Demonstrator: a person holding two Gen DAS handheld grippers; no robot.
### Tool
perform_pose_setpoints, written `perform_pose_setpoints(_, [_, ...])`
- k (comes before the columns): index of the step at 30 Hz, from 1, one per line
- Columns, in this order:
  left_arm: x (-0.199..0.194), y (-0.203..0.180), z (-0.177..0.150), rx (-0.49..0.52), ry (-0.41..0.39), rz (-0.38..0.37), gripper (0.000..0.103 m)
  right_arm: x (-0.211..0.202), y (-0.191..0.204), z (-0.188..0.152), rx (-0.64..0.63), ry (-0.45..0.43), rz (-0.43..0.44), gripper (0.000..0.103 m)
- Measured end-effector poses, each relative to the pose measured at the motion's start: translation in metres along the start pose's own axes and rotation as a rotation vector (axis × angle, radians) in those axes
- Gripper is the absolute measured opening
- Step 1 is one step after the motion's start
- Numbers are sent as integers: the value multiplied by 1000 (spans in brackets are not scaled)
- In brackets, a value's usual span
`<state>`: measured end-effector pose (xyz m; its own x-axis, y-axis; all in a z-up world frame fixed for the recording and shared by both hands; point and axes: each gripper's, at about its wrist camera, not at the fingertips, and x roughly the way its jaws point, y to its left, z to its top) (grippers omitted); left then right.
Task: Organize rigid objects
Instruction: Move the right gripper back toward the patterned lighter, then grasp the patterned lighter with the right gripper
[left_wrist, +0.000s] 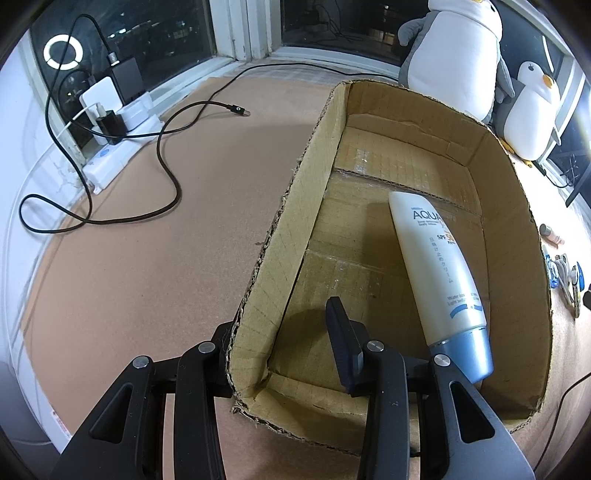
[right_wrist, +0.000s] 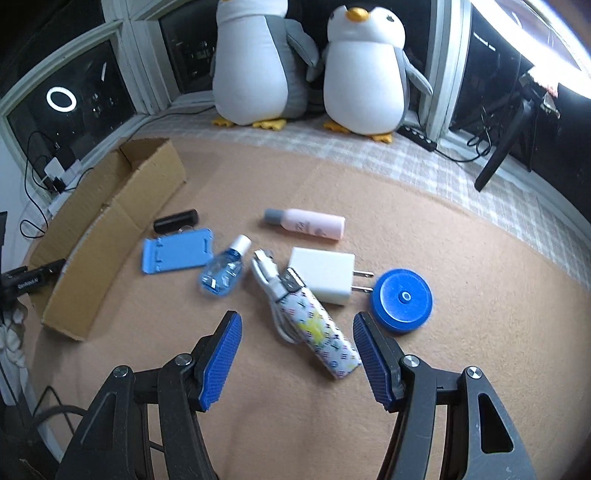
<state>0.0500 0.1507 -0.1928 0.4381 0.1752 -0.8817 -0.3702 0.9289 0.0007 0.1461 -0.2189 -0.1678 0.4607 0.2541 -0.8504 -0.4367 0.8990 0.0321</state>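
A cardboard box (left_wrist: 295, 221) lies open on the tan mat, also in the right wrist view (right_wrist: 110, 225). A white sunscreen tube with a blue cap (left_wrist: 439, 273) lies inside it. My left gripper (left_wrist: 288, 350) is open and straddles the box's near left wall, one finger (left_wrist: 341, 343) inside, the other hidden outside. My right gripper (right_wrist: 297, 354) is open above the mat, its jaws either side of a patterned stick-shaped case (right_wrist: 321, 332). Nearby lie a white cable (right_wrist: 269, 280), white charger (right_wrist: 328, 275), blue round puck (right_wrist: 402, 299), clear blue bottle (right_wrist: 221, 273), blue phone stand (right_wrist: 177, 251), black cylinder (right_wrist: 175, 220) and pink bottle (right_wrist: 306, 223).
Two plush penguins (right_wrist: 306, 62) sit at the back by the window. A power strip with chargers (left_wrist: 110, 122) and a black cable (left_wrist: 166, 166) lie left of the box. A monitor stand (right_wrist: 502, 147) is at the right.
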Motion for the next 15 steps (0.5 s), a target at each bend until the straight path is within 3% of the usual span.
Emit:
perform_pose_setpoints(9, [-1, 0, 0, -1, 0, 0, 38, 28, -9, 5, -33, 61, 5, 58])
perform_pose_setpoints(12, [0, 0, 0, 0, 0, 0, 38, 35, -7, 8, -36, 72, 9, 49])
perform_pose_setpoints(15, [0, 0, 0, 1, 0, 0, 38, 39, -6, 8, -39, 82, 12, 48])
